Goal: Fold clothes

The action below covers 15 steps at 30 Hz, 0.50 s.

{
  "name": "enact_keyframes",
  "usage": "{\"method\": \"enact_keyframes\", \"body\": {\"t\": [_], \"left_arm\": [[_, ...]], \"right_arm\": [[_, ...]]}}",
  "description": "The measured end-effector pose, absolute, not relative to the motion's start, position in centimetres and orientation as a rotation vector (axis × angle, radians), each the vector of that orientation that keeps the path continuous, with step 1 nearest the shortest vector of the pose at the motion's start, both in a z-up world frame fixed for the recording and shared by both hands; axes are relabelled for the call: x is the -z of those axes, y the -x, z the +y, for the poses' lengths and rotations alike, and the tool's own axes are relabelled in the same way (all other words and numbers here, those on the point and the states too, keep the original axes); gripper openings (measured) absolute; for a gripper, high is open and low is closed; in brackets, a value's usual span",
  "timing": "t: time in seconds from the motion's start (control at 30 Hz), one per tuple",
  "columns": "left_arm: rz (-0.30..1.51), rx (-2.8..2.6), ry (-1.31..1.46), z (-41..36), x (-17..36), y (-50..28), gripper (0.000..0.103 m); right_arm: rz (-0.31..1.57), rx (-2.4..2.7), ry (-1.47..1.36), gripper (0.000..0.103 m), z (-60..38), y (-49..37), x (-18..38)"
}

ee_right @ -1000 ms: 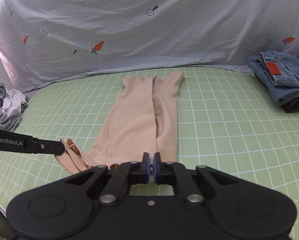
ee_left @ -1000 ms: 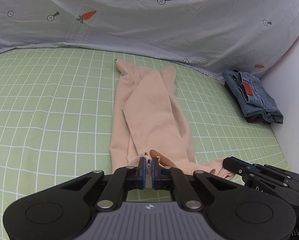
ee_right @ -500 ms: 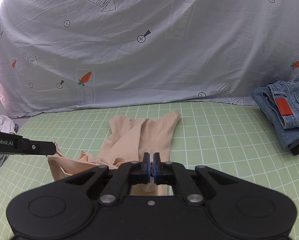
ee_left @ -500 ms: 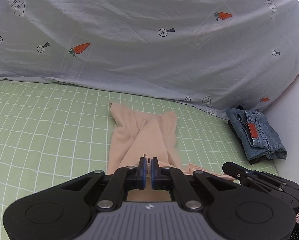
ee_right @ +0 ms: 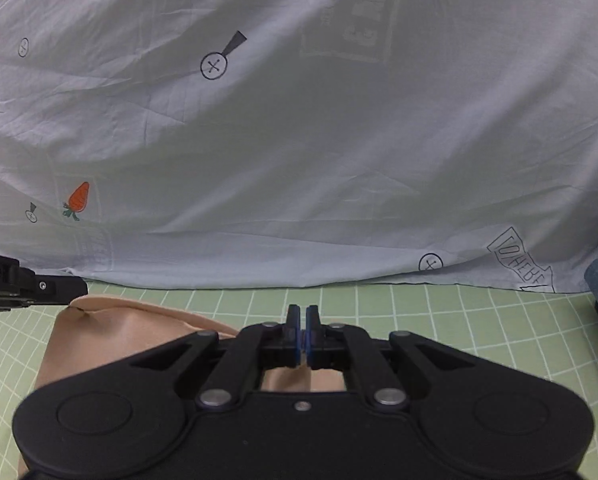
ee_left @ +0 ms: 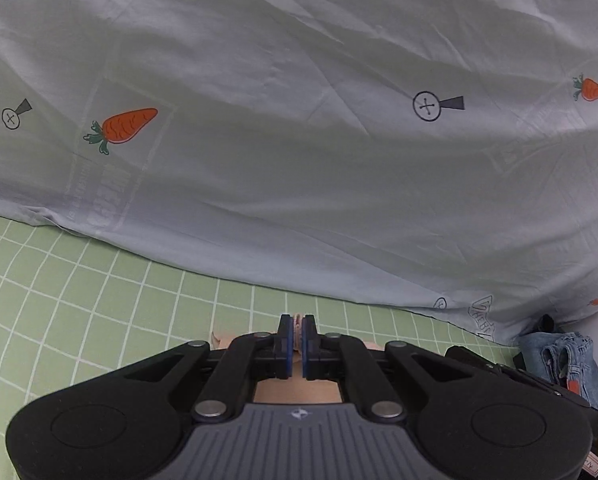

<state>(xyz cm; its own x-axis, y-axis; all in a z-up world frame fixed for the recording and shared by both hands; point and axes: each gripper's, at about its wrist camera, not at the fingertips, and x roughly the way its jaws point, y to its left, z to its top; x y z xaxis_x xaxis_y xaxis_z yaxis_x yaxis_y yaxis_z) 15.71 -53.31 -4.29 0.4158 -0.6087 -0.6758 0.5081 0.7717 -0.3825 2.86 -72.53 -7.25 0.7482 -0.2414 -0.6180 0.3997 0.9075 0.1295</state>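
Note:
A beige garment [ee_right: 119, 336] lies on the green checked bed cover [ee_right: 459, 320], with its near end carried forward over the rest. My left gripper [ee_left: 298, 326] is shut on a bunched bit of the beige garment [ee_left: 298, 394], which shows between the blue pads. In the right wrist view the left gripper's finger [ee_right: 39, 286] pinches the raised left corner of the fold. My right gripper [ee_right: 303, 320] is shut, and the fold's edge runs in behind its fingers. Most of the garment is hidden under both grippers.
A pale grey-blue sheet [ee_left: 299, 160] printed with carrots rises like a wall just beyond the grippers and fills both views. Folded blue jeans [ee_left: 567, 360] lie at the right edge of the bed. Part of the right gripper's body [ee_left: 499, 368] shows beside them.
Both grippers have swept forward toward the printed sheet, dragging the garment's near end over its far end. The long garment once stretched out ahead is now doubled beneath them.

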Motion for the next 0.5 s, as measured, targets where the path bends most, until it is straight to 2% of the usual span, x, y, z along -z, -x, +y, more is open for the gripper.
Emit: {"method": "enact_keyframes", "body": {"t": [0.2, 0.27, 0.3, 0.33, 0.37, 0.4, 0.43, 0.47, 0.5], "left_arm": [[0.986, 0.639, 0.092, -55.3, 9.9, -18.6, 0.005], [1.012, 0.621, 0.092, -55.2, 11.1, -18.9, 0.010], [1.006, 0.616, 0.095, -54.8, 10.9, -18.8, 0.017], [0.999, 0.610, 0.097, -54.4, 10.6, -18.7, 0.031], [0.988, 0.603, 0.088, -54.0, 10.2, -18.4, 0.037], [0.977, 0.596, 0.081, -53.5, 9.7, -18.0, 0.047], [0.964, 0.592, 0.080, -52.9, 9.2, -17.7, 0.058], [0.952, 0.588, 0.081, -52.3, 8.8, -17.3, 0.065], [0.951, 0.581, 0.085, -51.5, 8.4, -16.8, 0.076]], "right_arm": [[0.737, 0.426, -0.313, 0.001, -75.4, -6.5, 13.7], [0.735, 0.455, -0.345, 0.006, -76.0, -6.0, 14.1], [0.734, 0.468, -0.353, 0.008, -76.2, -5.7, 14.0], [0.730, 0.480, -0.362, 0.017, -76.3, -5.2, 13.8], [0.725, 0.489, -0.371, 0.027, -76.4, -4.6, 13.5], [0.720, 0.491, -0.380, 0.033, -76.5, -4.0, 13.0], [0.717, 0.490, -0.386, 0.046, -76.5, -3.4, 12.5], [0.714, 0.488, -0.388, 0.058, -76.2, -2.8, 12.0], [0.712, 0.483, -0.390, 0.065, -75.9, -2.1, 11.6]]}}
